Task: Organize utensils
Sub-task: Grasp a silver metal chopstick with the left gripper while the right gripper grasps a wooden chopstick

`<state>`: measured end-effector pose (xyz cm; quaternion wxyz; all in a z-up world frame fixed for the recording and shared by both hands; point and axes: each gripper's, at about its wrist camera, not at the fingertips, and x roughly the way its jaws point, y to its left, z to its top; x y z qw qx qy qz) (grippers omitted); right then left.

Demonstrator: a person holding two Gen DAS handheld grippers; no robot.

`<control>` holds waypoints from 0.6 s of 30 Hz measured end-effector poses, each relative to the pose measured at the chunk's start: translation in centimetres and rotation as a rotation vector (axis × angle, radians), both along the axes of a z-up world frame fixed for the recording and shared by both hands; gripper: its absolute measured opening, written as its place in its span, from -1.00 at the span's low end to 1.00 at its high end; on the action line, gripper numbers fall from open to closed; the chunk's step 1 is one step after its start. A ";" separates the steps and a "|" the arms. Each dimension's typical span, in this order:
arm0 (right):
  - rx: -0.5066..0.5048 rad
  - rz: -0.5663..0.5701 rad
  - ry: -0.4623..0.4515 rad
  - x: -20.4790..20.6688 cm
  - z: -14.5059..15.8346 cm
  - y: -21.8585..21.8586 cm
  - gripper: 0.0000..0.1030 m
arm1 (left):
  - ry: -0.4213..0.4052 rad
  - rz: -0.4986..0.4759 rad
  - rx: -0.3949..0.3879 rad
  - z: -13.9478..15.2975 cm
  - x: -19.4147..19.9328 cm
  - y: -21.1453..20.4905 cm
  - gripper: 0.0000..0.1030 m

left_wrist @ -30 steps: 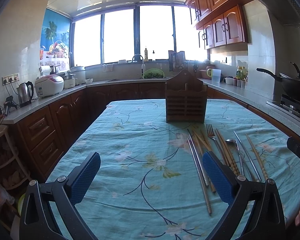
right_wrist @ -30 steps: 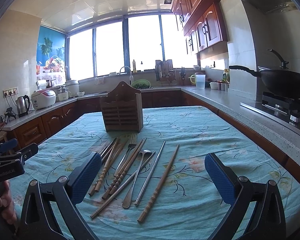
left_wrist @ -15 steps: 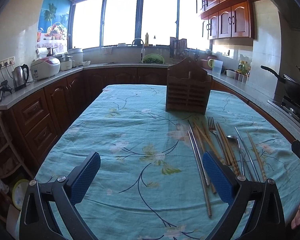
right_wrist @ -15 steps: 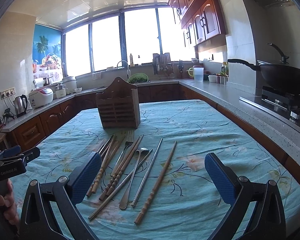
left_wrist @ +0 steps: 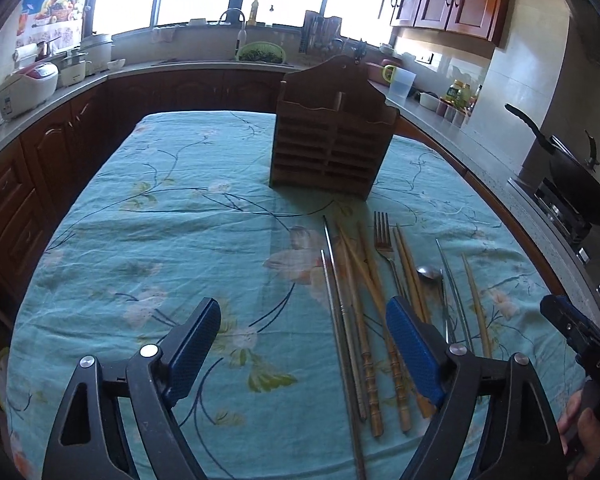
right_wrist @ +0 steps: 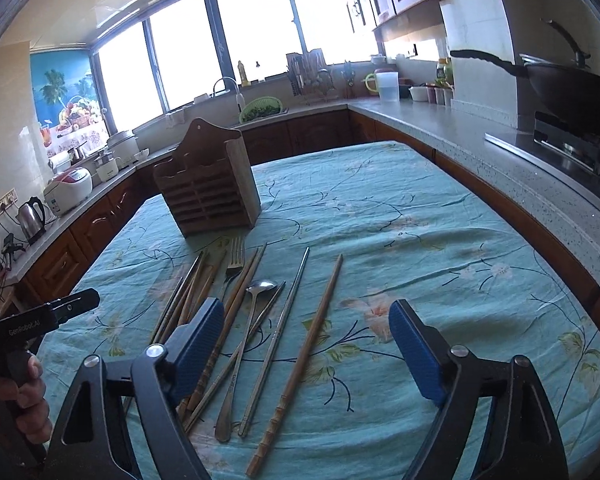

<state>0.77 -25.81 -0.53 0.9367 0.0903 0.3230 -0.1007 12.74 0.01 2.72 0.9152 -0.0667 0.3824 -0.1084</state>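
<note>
Nearest, at the bottom of each wrist view: left gripper (left_wrist: 302, 346) and right gripper (right_wrist: 306, 346), both released and empty, jaws just narrowed somewhat with nothing clamped. Just beyond, mid-frame on the worktop (right_wrist: 440, 216): utensils loose in a fan — wooden chopsticks (right_wrist: 300, 364), metal chopsticks (right_wrist: 278, 334), spoon (right_wrist: 256, 300), fork (right_wrist: 236, 258). Best approach, probably: single out one piece at the fan's edge, straddle its handle, close squarely, avoid dragging neighbours or bunching the cloth. Farther back, upper centre: wooden holder (left_wrist: 332, 136), upright, slots apparently empty, ready to receive them.
</note>
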 end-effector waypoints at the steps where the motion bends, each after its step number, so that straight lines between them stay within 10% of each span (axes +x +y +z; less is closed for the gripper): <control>1: 0.015 -0.006 0.014 0.5 -0.1 -0.4 0.46 | 0.014 -0.016 0.000 0.1 0.9 -0.4 0.55; 18: 0.127 -0.028 0.185 8.5 -3.9 -4.1 -0.32 | 0.203 -0.076 0.143 -5.1 12.4 -4.0 -0.24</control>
